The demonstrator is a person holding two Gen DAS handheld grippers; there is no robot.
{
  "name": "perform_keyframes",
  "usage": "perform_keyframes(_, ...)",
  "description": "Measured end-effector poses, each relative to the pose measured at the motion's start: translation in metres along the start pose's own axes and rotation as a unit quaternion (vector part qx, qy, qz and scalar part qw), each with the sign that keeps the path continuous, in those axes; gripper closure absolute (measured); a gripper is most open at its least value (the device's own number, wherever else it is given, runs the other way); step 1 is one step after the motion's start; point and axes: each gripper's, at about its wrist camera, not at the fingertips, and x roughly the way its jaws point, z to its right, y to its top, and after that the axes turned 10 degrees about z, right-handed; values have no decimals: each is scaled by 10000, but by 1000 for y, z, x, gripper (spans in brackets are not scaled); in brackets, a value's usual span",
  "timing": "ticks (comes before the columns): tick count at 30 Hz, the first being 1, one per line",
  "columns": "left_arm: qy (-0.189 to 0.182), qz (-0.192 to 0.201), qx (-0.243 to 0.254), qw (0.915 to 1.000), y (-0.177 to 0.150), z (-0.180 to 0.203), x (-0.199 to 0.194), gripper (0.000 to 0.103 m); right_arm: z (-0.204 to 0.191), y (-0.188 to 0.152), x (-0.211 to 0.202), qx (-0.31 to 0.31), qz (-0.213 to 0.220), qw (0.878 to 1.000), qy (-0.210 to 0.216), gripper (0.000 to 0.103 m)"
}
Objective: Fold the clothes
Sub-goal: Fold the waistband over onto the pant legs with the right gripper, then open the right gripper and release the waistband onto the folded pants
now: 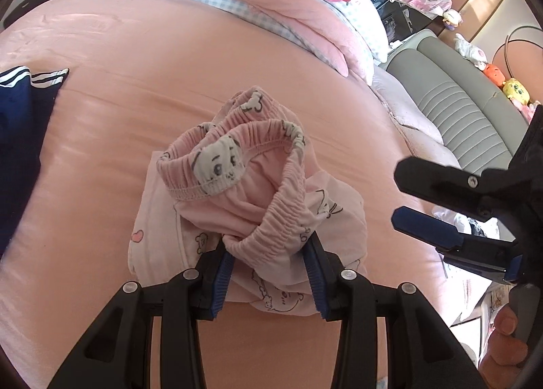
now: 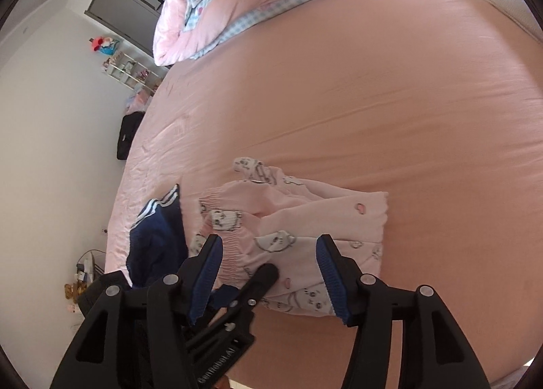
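While bunched on the bed sheet (image 1: 237, 60):
Pink pyjama trousers (image 1: 244, 192): light, limp; hold the elastic waistband.
Left gripper (image 1: 268, 273): parted, straddling waistband, not clamped.
Right gripper (image 2: 271, 273): wide apart, empty.

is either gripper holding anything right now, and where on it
The left gripper has the pink pajama pants between its fingers at the elastic waistband, not visibly clamped. The right gripper holds nothing.

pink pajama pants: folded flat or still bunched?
Bunched. The pink pajama pants sit heaped on the bed, elastic waistband twisted into standing loops, between the open left gripper fingers.
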Motion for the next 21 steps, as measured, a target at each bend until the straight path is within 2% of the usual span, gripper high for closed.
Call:
perform_keyframes(4,50,15,23,10000,1,-2,-6,66,26,-3,-3,-27,16,9992,-410,46)
perform_keyframes(6,100,22,104,9999,2,1,-8,66,39,-7,-2,101,0,9990,-441,46)
perform_keyframes(13,393,-64,228,9989,22,5,-7,64,73,-15,4,631,36,9979,-141,46)
perform_keyframes(17,703,87,425,9966,34,10,-12,53,82,-19,13,792,6,9969,12,46)
perform_keyframes(21,771,11,613,9951,41,14,-14,52,87,-21,22,988,-90,9949,208,46)
